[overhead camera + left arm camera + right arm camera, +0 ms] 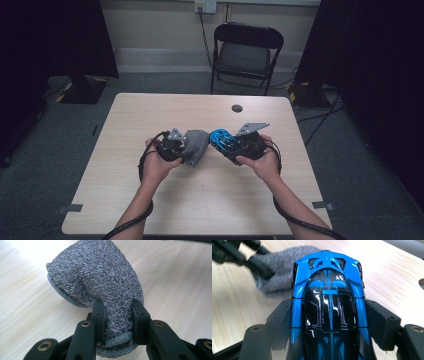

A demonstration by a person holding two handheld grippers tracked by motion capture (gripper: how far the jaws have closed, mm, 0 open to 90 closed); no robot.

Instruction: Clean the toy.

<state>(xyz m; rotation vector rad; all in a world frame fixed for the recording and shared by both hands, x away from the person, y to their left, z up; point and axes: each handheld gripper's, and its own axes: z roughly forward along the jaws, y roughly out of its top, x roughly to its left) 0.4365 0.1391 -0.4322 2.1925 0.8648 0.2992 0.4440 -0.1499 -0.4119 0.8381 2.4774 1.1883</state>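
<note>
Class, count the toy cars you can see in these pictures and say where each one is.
1. The blue and black toy car is clamped between the jaws of the right gripper, held above the table beside the grey knitted cloth.

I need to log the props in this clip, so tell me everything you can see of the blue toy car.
The blue toy car is a glossy model sports car, seemingly hard plastic or painted metal, bright blue with a black cabin roof and black vents near its far end. The right gripper is clamped on its two sides, holding it above the wooden table, roof facing that gripper's camera, lengthwise along the jaws. Its far end points toward the grey knitted cloth held in the left gripper; whether they touch cannot be told. Its wheels are hidden.
</note>
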